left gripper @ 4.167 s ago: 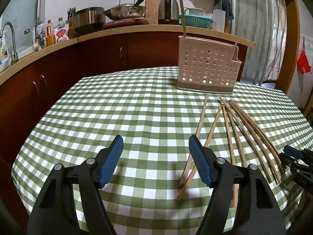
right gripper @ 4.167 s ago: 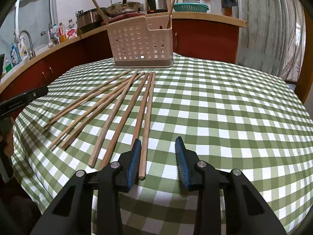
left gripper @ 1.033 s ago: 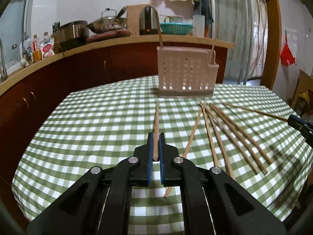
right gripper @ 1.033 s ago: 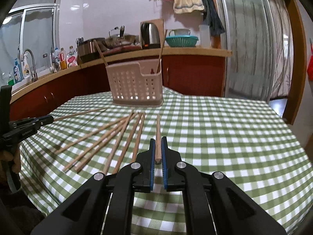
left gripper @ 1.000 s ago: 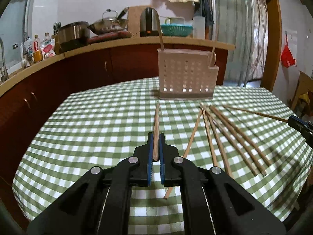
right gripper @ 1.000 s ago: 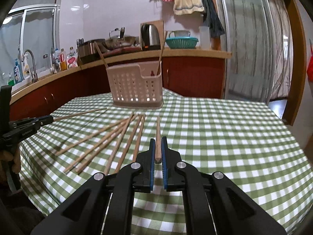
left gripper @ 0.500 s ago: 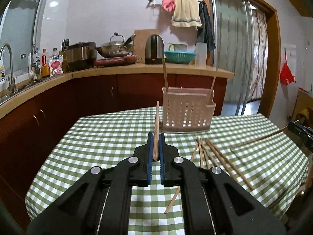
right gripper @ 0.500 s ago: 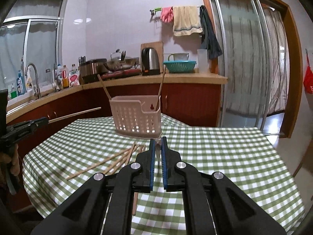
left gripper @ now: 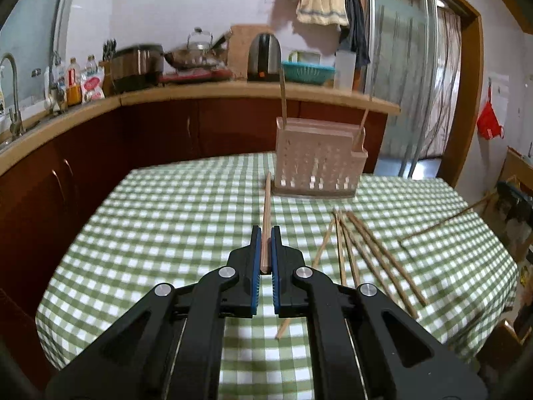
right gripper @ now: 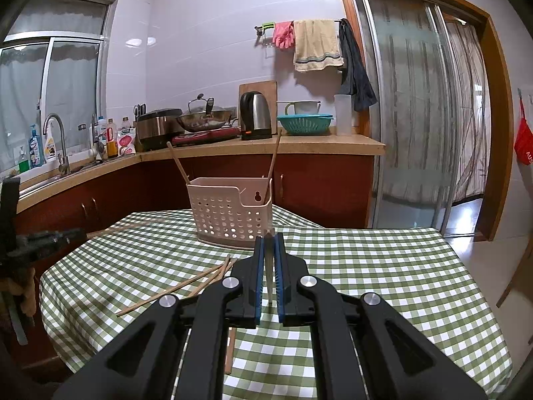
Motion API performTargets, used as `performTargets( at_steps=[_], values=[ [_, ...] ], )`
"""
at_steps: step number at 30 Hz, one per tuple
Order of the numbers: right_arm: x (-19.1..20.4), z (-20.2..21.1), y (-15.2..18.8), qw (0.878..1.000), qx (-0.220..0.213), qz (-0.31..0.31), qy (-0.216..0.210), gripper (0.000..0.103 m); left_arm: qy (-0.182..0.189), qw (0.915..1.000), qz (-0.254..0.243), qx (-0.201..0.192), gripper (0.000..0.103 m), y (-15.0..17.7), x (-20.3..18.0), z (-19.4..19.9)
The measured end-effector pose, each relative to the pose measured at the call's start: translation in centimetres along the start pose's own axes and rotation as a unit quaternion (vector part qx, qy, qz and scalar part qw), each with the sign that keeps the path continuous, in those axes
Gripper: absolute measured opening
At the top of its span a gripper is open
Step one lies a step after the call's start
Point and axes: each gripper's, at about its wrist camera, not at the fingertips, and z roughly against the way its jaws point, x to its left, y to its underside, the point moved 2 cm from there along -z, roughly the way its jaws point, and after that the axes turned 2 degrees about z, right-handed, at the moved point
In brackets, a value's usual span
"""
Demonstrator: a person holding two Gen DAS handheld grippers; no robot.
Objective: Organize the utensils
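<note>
- Holding one thin wooden chopstick each, both tools have come up off the table since a second ago; the green-and-white checked tablecloth now sits lower in both views, and the room fills more of them.
- The left gripper is clamped on its stick's near end; the shaft runs toward 12 o'clock, its far tip ending just left of the pale perforated plastic utensil basket.
- The right gripper is likewise closed on the second wooden chopstick, though this one is seen almost end-on and blurred, so its tilt is hard to judge.
- Four seconds back, both tools stood open above the sticks; the pickup is therefore done and the carry is under way.
- The basket stands at 12 o'clock in the right view, with two chopsticks already leaning in it, one toward 11 o'clock and one toward 1.
- The loose chopsticks on the cloth lie fanned at about 2 o'clock of the left tool.
- Judged from this, the next step is tipping each stick upright over the basket's open top; several more trips appear to be needed.
</note>
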Motion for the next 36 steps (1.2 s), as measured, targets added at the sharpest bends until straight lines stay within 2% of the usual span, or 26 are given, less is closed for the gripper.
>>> performTargets(
  at_steps=[4, 10, 16, 26, 32, 35, 36],
  values=[
    [0.3, 0.0, 0.1, 1.000, 0.000, 0.000, -0.002, 0.007, 0.003, 0.9988, 0.000, 0.048, 0.006, 1.0, 0.1, -1.2],
    [0.6, 0.1, 0.0, 1.000, -0.001, 0.000, -0.004, 0.007, 0.004, 0.9963, 0.012, 0.086, 0.006, 1.5, 0.7, -1.7],
    [0.8, 0.2, -0.2, 1.000, -0.003, 0.000, -0.005, 0.007, 0.008, 0.9963, 0.009, 0.085, 0.006, 0.8, 0.5, -1.6],
    [0.8, 0.2, -0.3, 1.000, -0.003, 0.000, -0.005, 0.007, 0.007, 0.9981, 0.014, 0.059, 0.006, -0.7, 0.5, -1.5],
    [0.6, 0.2, -0.4, 1.000, -0.004, -0.001, -0.005, 0.007, 0.002, 0.9971, 0.014, 0.075, 0.006, 0.8, 0.8, -2.2],
    [0.7, 0.2, -0.5, 1.000, -0.004, -0.001, -0.005, 0.007, -0.003, 0.9965, 0.020, 0.081, 0.014, 1.9, 1.0, -2.4],
    [0.7, 0.2, -0.5, 1.000, -0.004, -0.001, -0.006, 0.007, -0.004, 0.9963, 0.020, 0.083, 0.022, 2.3, 1.0, -2.4]
  ],
)
